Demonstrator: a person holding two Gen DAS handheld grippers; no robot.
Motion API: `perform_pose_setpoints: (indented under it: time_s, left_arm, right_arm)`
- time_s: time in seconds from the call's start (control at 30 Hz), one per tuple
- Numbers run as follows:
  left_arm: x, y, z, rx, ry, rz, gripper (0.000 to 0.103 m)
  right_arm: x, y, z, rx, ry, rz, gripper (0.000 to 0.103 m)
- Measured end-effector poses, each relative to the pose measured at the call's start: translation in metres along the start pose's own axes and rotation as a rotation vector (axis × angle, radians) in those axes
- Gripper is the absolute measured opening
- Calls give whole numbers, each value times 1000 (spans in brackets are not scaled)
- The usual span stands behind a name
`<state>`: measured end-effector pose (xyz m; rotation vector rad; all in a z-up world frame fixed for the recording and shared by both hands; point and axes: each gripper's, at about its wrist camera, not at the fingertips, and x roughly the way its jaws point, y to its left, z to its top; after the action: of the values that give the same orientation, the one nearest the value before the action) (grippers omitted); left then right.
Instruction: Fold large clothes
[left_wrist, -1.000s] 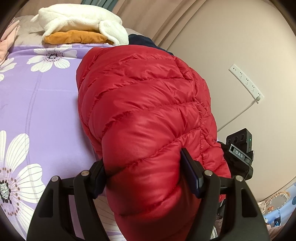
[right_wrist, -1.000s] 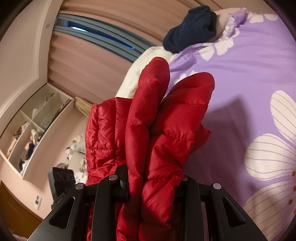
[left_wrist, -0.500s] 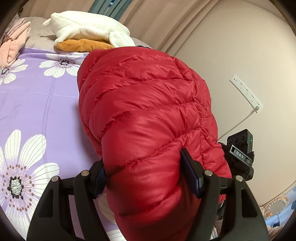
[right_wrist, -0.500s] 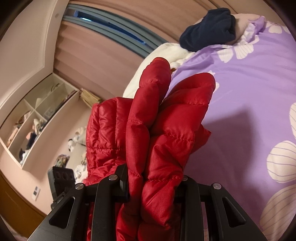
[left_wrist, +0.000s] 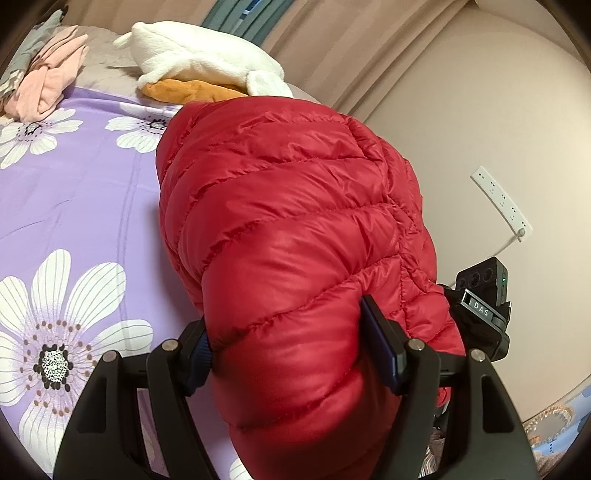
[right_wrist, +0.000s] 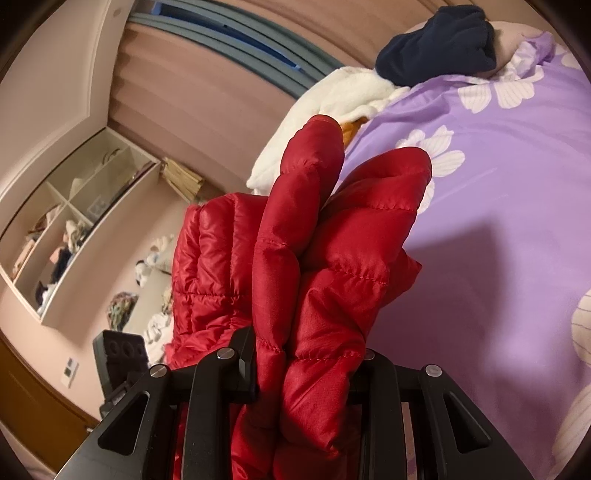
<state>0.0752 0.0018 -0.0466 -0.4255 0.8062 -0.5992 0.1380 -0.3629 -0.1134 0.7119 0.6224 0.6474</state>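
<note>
A red quilted down jacket (left_wrist: 288, 229) hangs between both grippers above the purple flowered bedsheet (left_wrist: 74, 199). My left gripper (left_wrist: 291, 350) is shut on a thick puffy fold of it, jaws spread wide by the padding. My right gripper (right_wrist: 306, 369) is shut on another bunched part of the jacket (right_wrist: 325, 251), which sticks up past the fingers. The right gripper's camera block (left_wrist: 484, 295) shows behind the jacket in the left wrist view. The left gripper's block (right_wrist: 122, 350) shows in the right wrist view.
At the bed's far end lie a white fleece (left_wrist: 207, 62) over an orange garment (left_wrist: 184, 90), pink clothes (left_wrist: 48, 88) and a navy garment (right_wrist: 439, 40). A wall with a power strip (left_wrist: 502, 203) stands on the right. Wall shelves (right_wrist: 70, 229) hold clutter.
Both grippers have carried the jacket forward over the bed toward the far pile. The pink clothes have come into the left view. The grips are unchanged.
</note>
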Motion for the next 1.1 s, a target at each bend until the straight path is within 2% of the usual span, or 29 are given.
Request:
perform_pose_setpoints:
  time_s: [1.1]
  left_arm:
    - [-5, 70, 27, -95, -36, 57, 71]
  right_arm:
    - [70, 25, 2, -22, 94, 3, 30]
